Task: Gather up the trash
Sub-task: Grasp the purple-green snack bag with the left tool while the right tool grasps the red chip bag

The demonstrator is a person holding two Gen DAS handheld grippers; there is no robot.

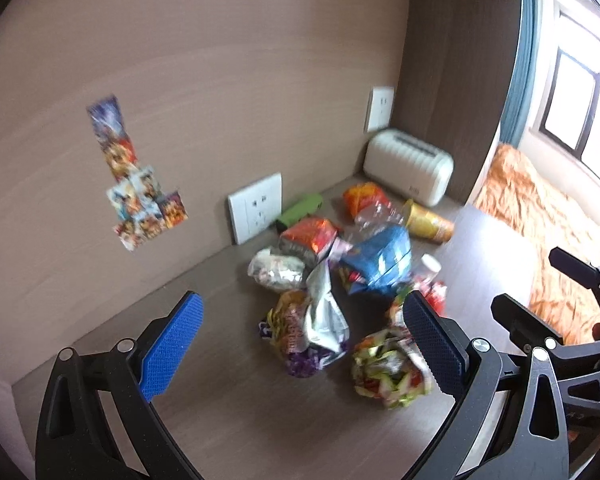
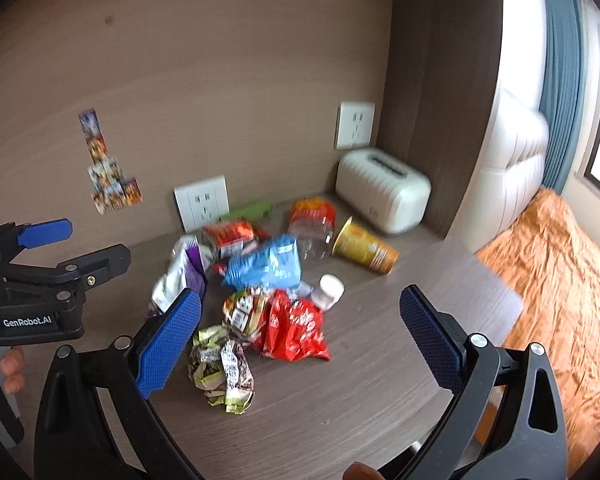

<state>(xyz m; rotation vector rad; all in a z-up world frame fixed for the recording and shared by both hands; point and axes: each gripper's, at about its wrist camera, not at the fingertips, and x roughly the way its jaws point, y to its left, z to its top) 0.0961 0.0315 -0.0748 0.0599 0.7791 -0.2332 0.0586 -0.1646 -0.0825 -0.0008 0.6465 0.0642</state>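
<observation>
Grey-brown wood-grain worktop (image 2: 340, 412) against a beige wood-panel back wall (image 2: 220, 72) bearing two white wall sockets (image 2: 201, 201) and colourful stickers (image 2: 108, 172). Dark wood side panel (image 2: 440, 100) at right. Beyond, bed with rumpled orange cover (image 2: 560, 280), teal curtain (image 2: 560, 80), bright dark-framed window (image 1: 572, 92).

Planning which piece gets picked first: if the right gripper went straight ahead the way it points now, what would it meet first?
Probably the red snack bag, which lies between the open fingers of the right gripper, near the middle of the view. Depth is unclear; the crumpled green wrapper lies nearer, left of that line.

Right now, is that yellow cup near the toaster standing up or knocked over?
Knocked over. The yellow cup lies on its side on the desk, open mouth facing the clear plastic bottle.
</observation>
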